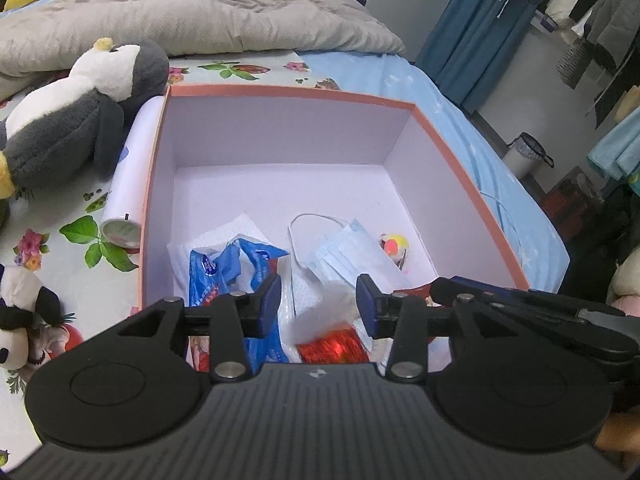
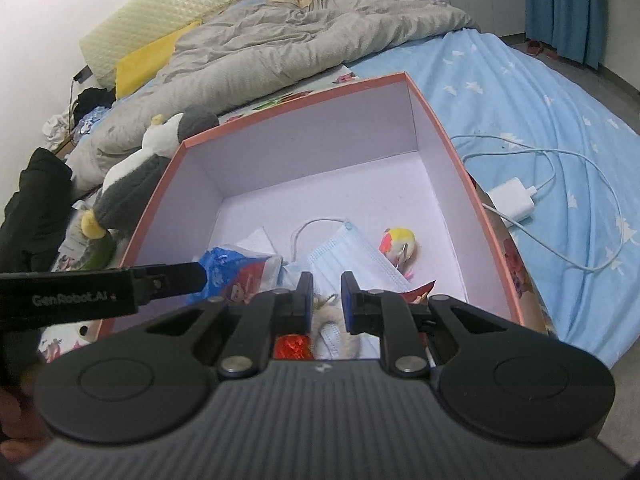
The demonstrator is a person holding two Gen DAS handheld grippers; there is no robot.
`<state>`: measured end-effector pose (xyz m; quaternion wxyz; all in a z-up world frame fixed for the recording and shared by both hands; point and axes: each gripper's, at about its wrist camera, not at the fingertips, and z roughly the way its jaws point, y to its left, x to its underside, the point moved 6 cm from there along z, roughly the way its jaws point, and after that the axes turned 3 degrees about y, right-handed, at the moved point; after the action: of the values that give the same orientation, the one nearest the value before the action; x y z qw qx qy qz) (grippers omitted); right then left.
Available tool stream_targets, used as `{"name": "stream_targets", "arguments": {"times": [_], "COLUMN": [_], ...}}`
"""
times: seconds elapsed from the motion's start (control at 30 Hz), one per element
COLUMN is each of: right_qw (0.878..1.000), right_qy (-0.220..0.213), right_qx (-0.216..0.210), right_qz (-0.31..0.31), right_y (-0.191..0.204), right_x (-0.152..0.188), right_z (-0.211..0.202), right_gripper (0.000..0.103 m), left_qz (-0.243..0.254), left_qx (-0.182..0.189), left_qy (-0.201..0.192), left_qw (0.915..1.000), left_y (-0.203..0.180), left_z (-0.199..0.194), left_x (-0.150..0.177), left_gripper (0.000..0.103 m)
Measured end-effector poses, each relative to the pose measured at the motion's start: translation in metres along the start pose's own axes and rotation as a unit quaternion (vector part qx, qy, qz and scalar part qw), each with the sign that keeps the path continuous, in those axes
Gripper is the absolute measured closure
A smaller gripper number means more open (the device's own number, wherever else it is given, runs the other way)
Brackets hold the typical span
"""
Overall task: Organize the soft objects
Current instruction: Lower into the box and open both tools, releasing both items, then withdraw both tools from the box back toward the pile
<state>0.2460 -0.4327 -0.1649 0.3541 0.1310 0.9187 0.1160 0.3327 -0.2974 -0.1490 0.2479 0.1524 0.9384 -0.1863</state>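
Penguin point(image 1: 76, 104): plush, upper left of the left view, lying on the bed against the box's far left corner.
Roll point(image 1: 126, 184): white, lying just beside the box's left wall.
Panda point(image 1: 20, 316): small plush at the lower left edge, apart from the box.
Charger point(image 2: 514, 198): white with a looping cable, on the blue sheet point(image 2: 560, 92) right of the box.
Bed: grey duvet point(image 1: 200, 12) bunched across the top; floral cloth point(image 1: 52, 240) under the toys.
Room: blue curtain point(image 1: 476, 28) and hanging clothes at upper right.
Box point(image 1: 288, 90): pink rim, white inside, open; its near half holds a blue bag point(image 1: 232, 268), a mask point(image 1: 352, 256), a small yellow-and-orange toy point(image 1: 394, 246) and a red shiny wrapper point(image 1: 334, 346).
Left gripper point(image 1: 318, 300): spread wide over the box's near edge, holding nothing.
Right gripper point(image 2: 326, 300): jaws partly apart above the mask, gripping nothing.
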Motion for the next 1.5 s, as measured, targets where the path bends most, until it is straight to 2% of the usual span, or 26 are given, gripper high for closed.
{"name": "stream_targets", "arguments": {"times": [0.33, 0.67, 1.2, 1.5], "right_qw": [1.000, 0.998, 0.995, 0.994], "right_qy": [-0.021, -0.055, -0.085, -0.080], "right_qx": [-0.003, -0.012, -0.035, -0.049], "right_qz": [-0.005, -0.015, -0.043, -0.048], "right_y": [0.014, 0.036, 0.083, 0.098], "right_x": [0.005, 0.016, 0.056, 0.087], "right_z": [-0.025, -0.073, -0.131, -0.148], "right_gripper": [0.085, 0.085, 0.085, 0.084], "left_qz": [0.010, 0.015, 0.008, -0.001], "left_qx": [0.001, 0.006, 0.004, -0.001], "left_qy": [-0.023, -0.061, -0.109, -0.115], "left_qw": [0.9997, 0.9980, 0.9940, 0.9933], "left_y": [-0.004, -0.010, -0.003, 0.003], "left_z": [-0.036, -0.097, -0.186, -0.212], "left_x": [0.008, 0.030, 0.083, 0.120], "left_gripper": [0.056, 0.056, 0.056, 0.056]}}
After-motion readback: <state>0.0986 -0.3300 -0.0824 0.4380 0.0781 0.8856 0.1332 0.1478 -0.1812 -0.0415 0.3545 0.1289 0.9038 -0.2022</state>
